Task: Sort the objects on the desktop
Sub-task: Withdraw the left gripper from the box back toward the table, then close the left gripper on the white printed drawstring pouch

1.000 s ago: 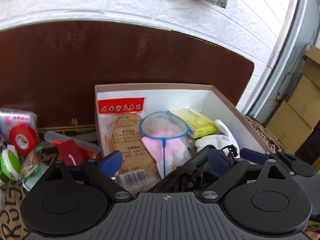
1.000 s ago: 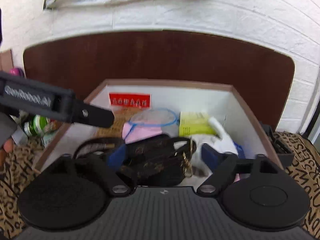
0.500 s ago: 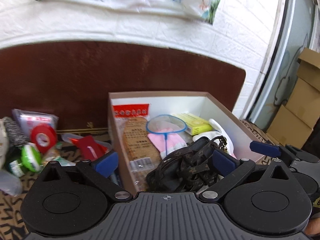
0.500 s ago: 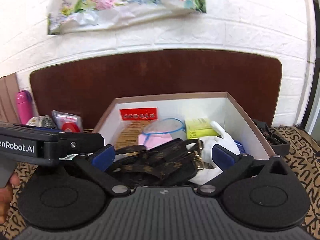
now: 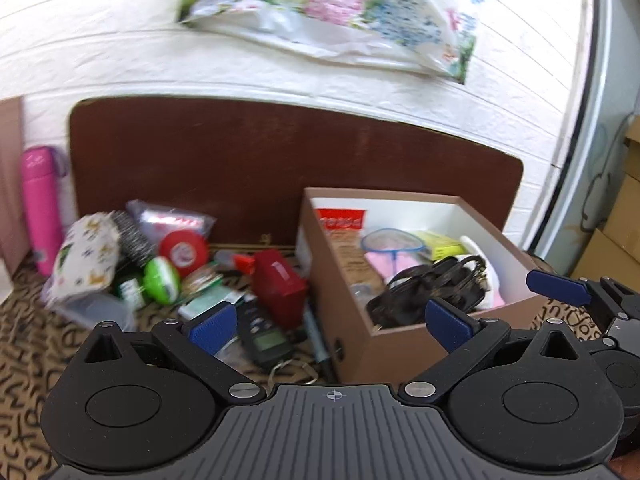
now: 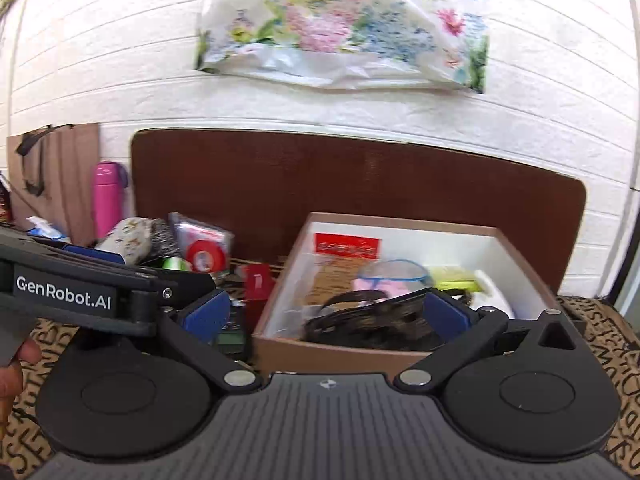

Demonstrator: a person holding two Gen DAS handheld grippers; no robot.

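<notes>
Jaws wide on both: we see the left gripper [image 5: 330, 326] and the right gripper [image 6: 324, 314] gaping, nothing between the pads. Right one has just finished opening. Black strapped bag [image 5: 428, 292] sits in the brown cardboard box [image 5: 400, 344] at its near end, on top of a blue-rimmed net [image 5: 394, 242], yellow-green carton [image 5: 440, 242] and red-labelled packet [image 5: 340, 220]. Loose pile left of the box: red tape roll [image 5: 184, 248], green roll [image 5: 162, 280], red box [image 5: 278, 284], black meter [image 5: 262, 338]. Pink bottle [image 6: 107, 196] stands upright by the wall
</notes>
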